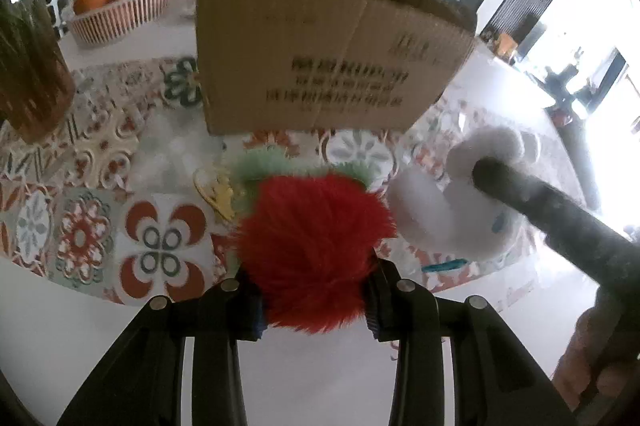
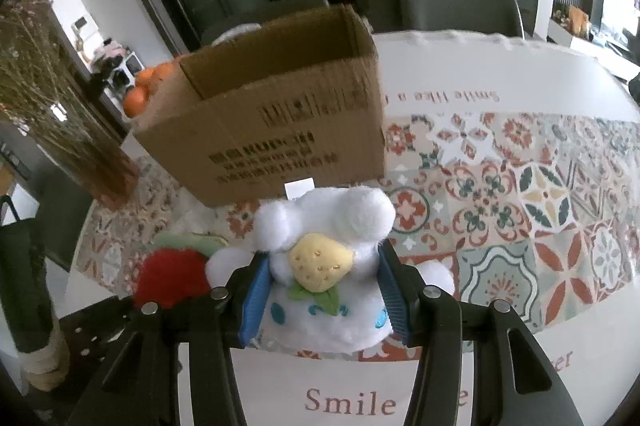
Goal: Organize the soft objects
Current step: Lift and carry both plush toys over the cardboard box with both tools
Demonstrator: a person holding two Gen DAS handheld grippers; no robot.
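Left wrist view has the left claw (image 1: 316,300) clenched on a red furry strawberry plush (image 1: 316,246) with a green fuzzy top, its blue pads pressed into the fur on both sides. The open cardboard box (image 1: 320,65) stands just beyond it on the patterned desk (image 1: 88,226); the plush sits on the near side of the box, below its rim. To the right of the red plush, still on the near side of the box, the white plush (image 1: 440,222) shows behind a dark blurred finger of the other tool.

Right wrist view has the right claw (image 2: 320,290) grasping that white plush toy (image 2: 324,226), which bears a yellow strawberry patch, with the box (image 2: 276,121) directly ahead and its open top visible.

Both toys look gripped and ready for carrying, so the step in hand is probably the transfer to the box. Next, each claw would need to clear the near wall, pass over the opening, and release without the two tools colliding, since they sit close together.
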